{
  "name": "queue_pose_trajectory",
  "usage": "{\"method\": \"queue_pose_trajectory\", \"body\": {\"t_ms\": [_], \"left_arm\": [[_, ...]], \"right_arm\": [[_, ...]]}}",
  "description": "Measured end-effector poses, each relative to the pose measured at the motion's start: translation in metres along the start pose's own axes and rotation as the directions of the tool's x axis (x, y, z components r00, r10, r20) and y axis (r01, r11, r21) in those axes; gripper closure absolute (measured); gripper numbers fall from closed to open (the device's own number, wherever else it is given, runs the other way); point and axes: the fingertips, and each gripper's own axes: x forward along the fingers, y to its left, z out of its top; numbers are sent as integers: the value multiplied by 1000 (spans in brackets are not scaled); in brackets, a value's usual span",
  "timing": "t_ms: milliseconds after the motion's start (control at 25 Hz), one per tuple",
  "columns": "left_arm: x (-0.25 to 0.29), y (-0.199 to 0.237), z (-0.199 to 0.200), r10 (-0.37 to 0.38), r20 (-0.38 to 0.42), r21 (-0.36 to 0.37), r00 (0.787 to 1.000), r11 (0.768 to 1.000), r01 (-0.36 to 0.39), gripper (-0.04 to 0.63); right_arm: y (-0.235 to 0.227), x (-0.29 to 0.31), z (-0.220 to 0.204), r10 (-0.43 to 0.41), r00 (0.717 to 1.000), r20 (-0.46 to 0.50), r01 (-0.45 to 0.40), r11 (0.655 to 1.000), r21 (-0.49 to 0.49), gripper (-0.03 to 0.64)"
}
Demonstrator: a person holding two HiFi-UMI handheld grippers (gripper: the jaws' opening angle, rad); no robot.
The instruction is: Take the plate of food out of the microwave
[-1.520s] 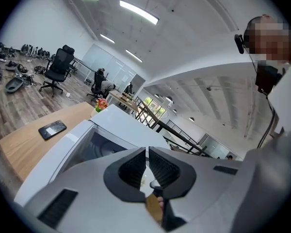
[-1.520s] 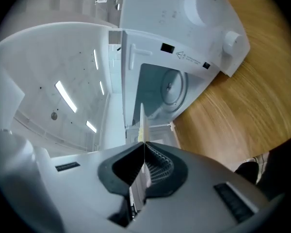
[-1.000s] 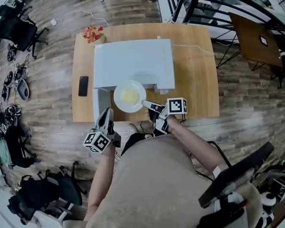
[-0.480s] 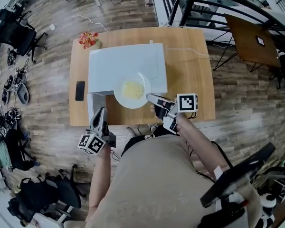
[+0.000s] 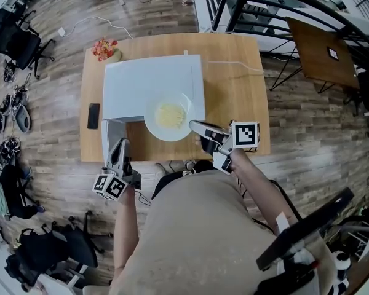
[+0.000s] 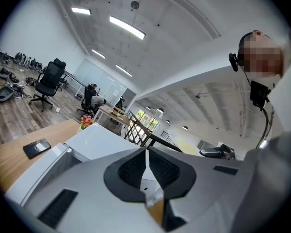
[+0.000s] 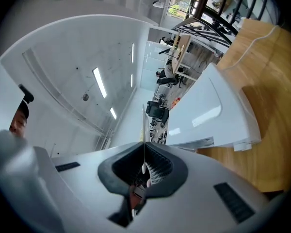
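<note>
Over the near edge of the microwave (image 5: 147, 82), the plate of food (image 5: 167, 117) hangs pinched by its right rim in the right hand-held gripper (image 5: 195, 128). The left hand-held gripper (image 5: 119, 146) is closed and empty. Gripped at one edge, the plate could tip and spill.

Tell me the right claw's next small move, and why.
Probably carry the plate rightward and lower it onto the bare table beside the microwave. The right claw is shut on the plate's rim, and the plate, with its food, is already out of the microwave, held in the air.
</note>
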Motion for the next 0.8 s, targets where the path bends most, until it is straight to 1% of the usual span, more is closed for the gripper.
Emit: {"method": "queue_pose_trajectory", "body": {"t_ms": [160,360,440,560,800], "left_arm": [[1,1,-8,20,-2,2,1000,1000,-20,589],[0,13,-19,33,-24,-11,999,999,-33,589],[2,16,-24,32,-31,-31,999,999,-33,589],[6,19,-29,30,-41,-47,999,998,-31,589],[11,25,-42,28,-96,-33,995,999,-32,589]], "right_arm": [[-10,-7,-2,-16,1000,-21,16,1000,-6,604],[-31,-7,-11,-79,995,-59,78,997,-25,603],[-41,-9,-15,-97,993,-69,96,995,-10,603],[-54,-7,-20,-99,992,-74,102,994,27,603],[-83,5,-38,-124,987,-99,130,990,56,603]]}}
